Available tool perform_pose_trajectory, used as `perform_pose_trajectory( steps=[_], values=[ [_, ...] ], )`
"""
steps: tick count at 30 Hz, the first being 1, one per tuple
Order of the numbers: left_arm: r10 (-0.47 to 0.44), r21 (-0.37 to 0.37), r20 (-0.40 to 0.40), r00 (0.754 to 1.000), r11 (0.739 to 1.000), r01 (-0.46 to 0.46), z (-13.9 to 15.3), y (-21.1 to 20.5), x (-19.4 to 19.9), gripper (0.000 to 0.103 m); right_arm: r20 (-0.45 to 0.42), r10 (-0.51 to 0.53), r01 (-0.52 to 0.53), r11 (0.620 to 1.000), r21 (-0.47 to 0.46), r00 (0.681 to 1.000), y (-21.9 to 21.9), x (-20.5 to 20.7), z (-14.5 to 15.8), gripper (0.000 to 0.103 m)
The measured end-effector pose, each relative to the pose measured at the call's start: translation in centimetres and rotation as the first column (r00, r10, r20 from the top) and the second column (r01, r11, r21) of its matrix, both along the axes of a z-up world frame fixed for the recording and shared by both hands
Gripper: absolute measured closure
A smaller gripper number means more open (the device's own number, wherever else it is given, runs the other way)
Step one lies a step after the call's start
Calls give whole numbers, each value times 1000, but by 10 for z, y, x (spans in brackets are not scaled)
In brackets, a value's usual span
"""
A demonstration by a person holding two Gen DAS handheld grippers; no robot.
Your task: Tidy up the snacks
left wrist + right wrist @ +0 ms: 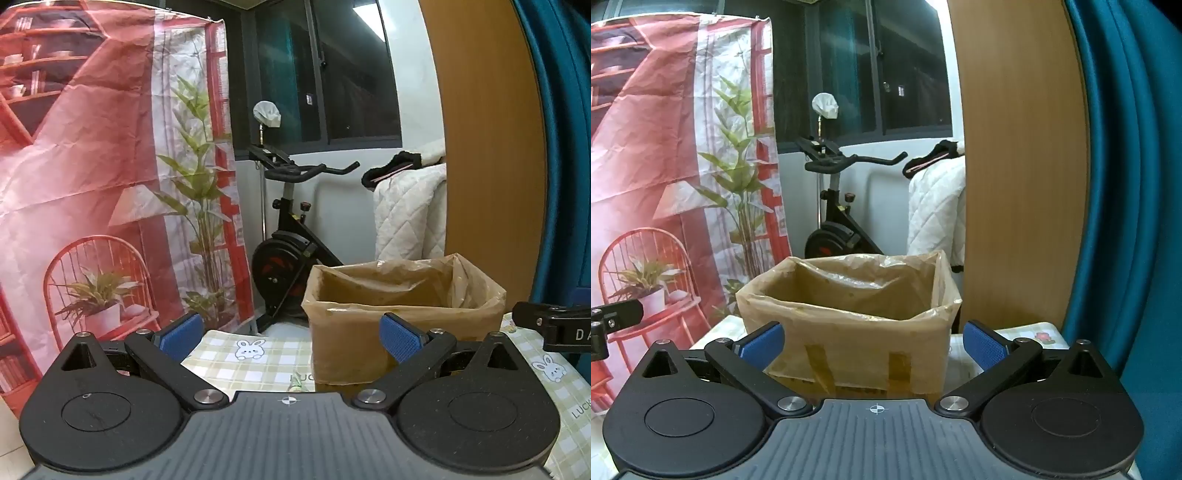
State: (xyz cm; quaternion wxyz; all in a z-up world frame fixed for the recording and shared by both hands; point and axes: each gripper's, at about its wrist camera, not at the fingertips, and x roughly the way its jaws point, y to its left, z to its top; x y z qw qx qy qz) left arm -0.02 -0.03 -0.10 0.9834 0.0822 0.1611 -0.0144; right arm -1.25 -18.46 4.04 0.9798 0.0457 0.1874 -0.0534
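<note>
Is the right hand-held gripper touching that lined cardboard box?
Apart. The right wrist view shows the right hand-held gripper open, its blue pads short of the box.

Left black two-finger gripper (291, 338): jaws spread wide, nothing between blue ribbed pads (400, 338), fingers aimed slightly downward toward 12 o'clock. Right black two-finger gripper (873, 341): jaws equally wide, blue ribbed pads (762, 343) empty, same slight downward tilt. Grippers side by side: right one's black finger edge enters left wrist view at 3 o'clock, left one's enters right wrist view at 9 o'clock
</note>
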Motion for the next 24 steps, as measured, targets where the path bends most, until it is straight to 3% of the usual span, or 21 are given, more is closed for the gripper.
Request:
perform_pose_trajectory(
  steps=[16,24],
  values=[
    [50,-41,2,999,998,-50,-2,11,-3,1,-3,-1,1,1000,7,1000,6,-2,-1,1],
    [53,-26,1,999,998,-53,-1,3,0,1,-7,-2,2,1000,17,1000,0,1,-3,1]
  ],
)
